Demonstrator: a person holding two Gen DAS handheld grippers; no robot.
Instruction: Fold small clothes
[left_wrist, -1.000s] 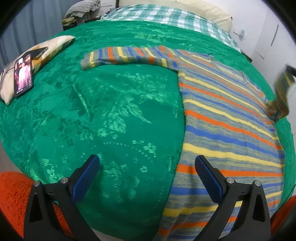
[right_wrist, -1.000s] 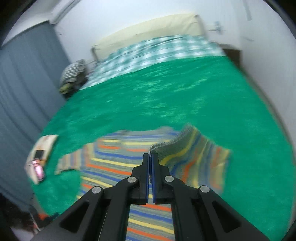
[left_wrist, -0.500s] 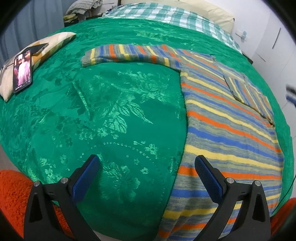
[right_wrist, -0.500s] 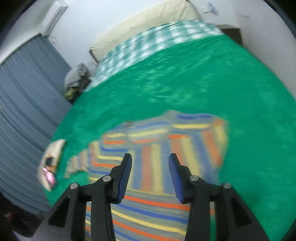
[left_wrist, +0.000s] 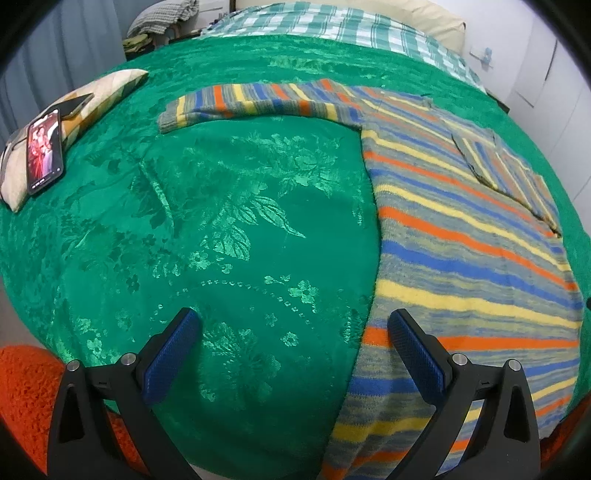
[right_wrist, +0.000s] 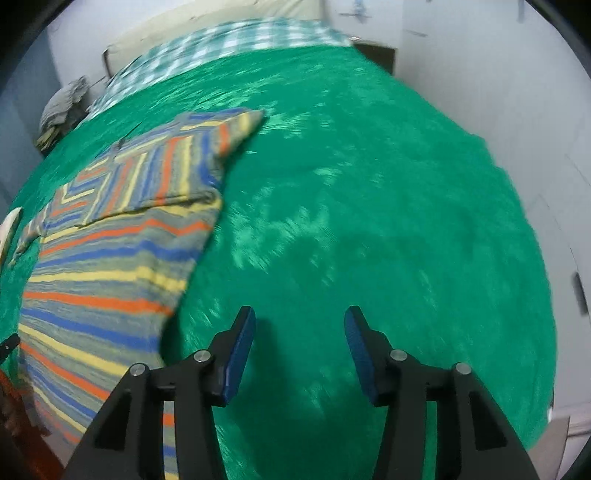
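the striped sweater (left_wrist: 461, 236) lies flat on the green bedspread (left_wrist: 221, 221), its lower part hanging over the near edge. one sleeve (left_wrist: 255, 101) is stretched out to the side, the other sleeve (right_wrist: 173, 173) is folded across the chest. the left gripper (left_wrist: 291, 354) is open, above the sweater's side edge, holding nothing. the right gripper (right_wrist: 299, 350) has just been opening; it is empty, over bare bedspread beside the sweater. a phone (left_wrist: 45, 149) rests on a pillow (left_wrist: 107, 90).

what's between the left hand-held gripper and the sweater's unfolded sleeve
Nothing visible. Only bare green bedspread lies between the open left hand-held gripper and the sleeve stretched flat across it. The phone rests on a cushion off to the side.
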